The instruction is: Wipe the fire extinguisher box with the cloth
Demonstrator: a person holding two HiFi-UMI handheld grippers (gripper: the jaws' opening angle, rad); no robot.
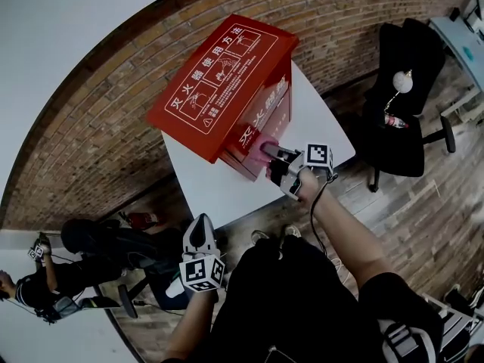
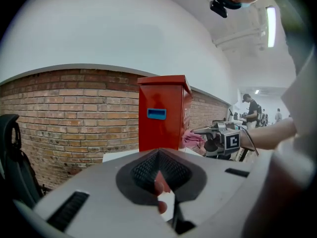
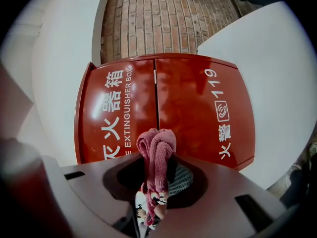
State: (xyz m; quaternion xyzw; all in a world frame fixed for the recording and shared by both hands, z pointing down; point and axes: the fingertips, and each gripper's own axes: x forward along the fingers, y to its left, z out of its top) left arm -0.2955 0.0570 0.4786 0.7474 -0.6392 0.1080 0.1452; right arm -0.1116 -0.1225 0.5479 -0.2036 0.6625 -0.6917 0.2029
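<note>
The red fire extinguisher box (image 1: 227, 82) stands on a white table (image 1: 219, 195), its doors facing me. My right gripper (image 1: 274, 156) is shut on a bunched pink cloth (image 1: 269, 148) and holds it against the lower front of the box. In the right gripper view the cloth (image 3: 156, 155) sticks up from between the jaws of the right gripper (image 3: 157, 177), close to the seam of the red doors (image 3: 163, 108). My left gripper (image 1: 198, 231) hangs below the table's near edge, apart from the box. In its own view the left gripper (image 2: 159, 171) is shut, with nothing in it.
A brick wall (image 1: 113, 119) runs behind the table. A black office chair (image 1: 401, 119) stands to the right on the wooden floor. Another black chair (image 1: 113, 248) and a person (image 1: 30, 282) are at the lower left. The left gripper view shows people (image 2: 252, 110) far behind.
</note>
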